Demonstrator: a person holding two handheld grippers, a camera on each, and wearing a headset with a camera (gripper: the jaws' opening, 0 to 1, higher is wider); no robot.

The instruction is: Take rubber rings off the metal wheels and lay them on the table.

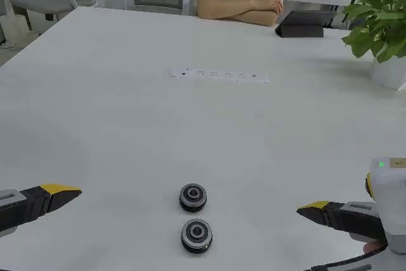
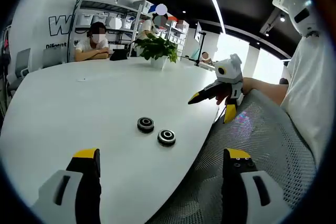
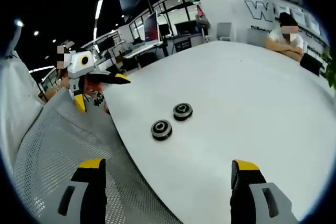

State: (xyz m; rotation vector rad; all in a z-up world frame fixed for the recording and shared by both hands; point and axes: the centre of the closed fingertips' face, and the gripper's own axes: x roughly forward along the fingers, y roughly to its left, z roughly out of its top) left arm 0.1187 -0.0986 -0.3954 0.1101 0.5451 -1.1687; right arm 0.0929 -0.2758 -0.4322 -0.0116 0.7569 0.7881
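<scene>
Looking down in the head view, I count two metal wheels on the table (image 1: 127, 125), the far wheel (image 1: 193, 197) and the near wheel (image 1: 196, 235) just beside it. Each wears a dark band I take for its rubber ring. They sit between the left gripper (image 1: 63, 190) and the right gripper (image 1: 311, 208).

Left gripper view: jaws wide apart, holding nothing.

Right gripper view: likewise wide and empty.

I'd pin one wheel with one gripper and peel its ring with the other.
</scene>
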